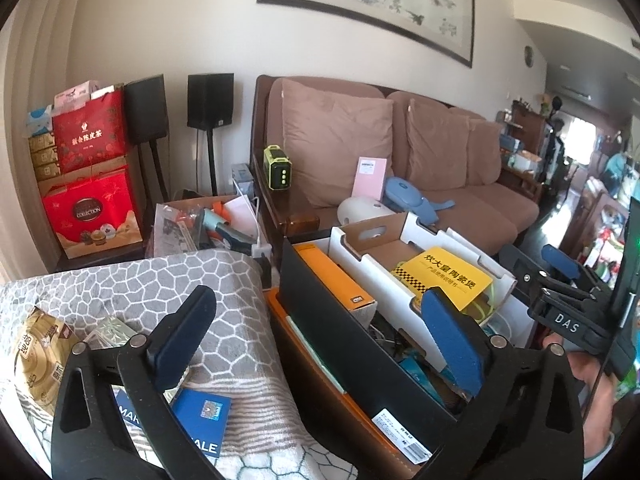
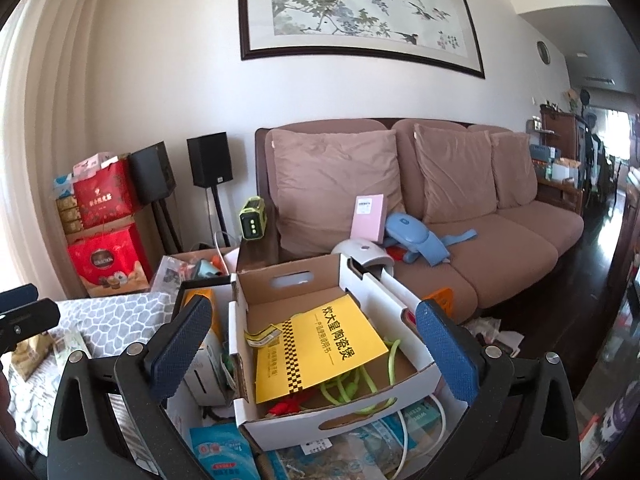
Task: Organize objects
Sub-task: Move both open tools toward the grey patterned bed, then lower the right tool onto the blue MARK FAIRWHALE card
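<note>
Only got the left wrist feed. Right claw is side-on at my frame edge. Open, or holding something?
Observer: Open wide. The right claw holds nothing, and its blue pads press on nothing. The white cardboard box with handle slots sits beyond them.
Operator: What's under the yellow booklet in that box?
Observer: Under the yellow printed booklet there is a looped green cord and a small red item that I can't identify.
Operator: Anything in front of the box?
Observer: A blue plastic packet lies below the box's near wall, with a white cable further right.
</note>
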Tool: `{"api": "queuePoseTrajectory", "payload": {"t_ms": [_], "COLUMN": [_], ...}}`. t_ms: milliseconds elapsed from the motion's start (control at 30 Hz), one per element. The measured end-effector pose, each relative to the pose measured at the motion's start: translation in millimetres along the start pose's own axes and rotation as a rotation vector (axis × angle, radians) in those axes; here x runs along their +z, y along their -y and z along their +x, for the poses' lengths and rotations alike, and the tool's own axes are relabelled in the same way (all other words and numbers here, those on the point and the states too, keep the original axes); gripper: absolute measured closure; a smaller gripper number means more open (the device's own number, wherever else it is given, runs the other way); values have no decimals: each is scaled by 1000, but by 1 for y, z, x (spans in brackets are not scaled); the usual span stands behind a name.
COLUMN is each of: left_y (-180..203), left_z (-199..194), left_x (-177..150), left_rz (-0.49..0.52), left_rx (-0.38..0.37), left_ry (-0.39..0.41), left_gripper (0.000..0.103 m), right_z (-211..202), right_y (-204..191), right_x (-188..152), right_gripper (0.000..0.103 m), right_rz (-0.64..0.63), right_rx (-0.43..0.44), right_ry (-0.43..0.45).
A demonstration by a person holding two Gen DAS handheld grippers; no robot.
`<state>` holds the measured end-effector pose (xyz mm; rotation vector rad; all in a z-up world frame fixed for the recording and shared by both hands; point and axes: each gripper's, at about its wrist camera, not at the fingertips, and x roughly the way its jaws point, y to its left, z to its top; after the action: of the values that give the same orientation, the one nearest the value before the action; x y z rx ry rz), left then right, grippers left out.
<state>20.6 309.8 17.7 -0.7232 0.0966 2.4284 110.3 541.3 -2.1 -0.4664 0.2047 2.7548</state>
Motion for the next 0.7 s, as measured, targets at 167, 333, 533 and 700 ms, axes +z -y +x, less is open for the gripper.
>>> {"api": "queuePoseTrajectory", "payload": {"t_ms": [167, 333, 533, 700], "left_y": [-1, -3, -10, -19], "left_z": [4, 4, 3, 2], "left_x": [-1, -2, -6, -8], "left_rz": [13, 13, 0, -34], "left_rx": [29, 32, 50, 46], "left_ry": [-18, -18, -5, -3], "left_gripper": [0, 0, 0, 0], "right_z": [0, 3, 5, 5], "right_y": [-2, 0, 4, 5], "right_x": [-1, -1, -2, -2], "right_gripper": [0, 0, 0, 0], "right_rz": [-7, 5, 25, 35], "right_rx": [-3, 3, 24, 40], "right_ry": [2, -10, -28, -27]}}
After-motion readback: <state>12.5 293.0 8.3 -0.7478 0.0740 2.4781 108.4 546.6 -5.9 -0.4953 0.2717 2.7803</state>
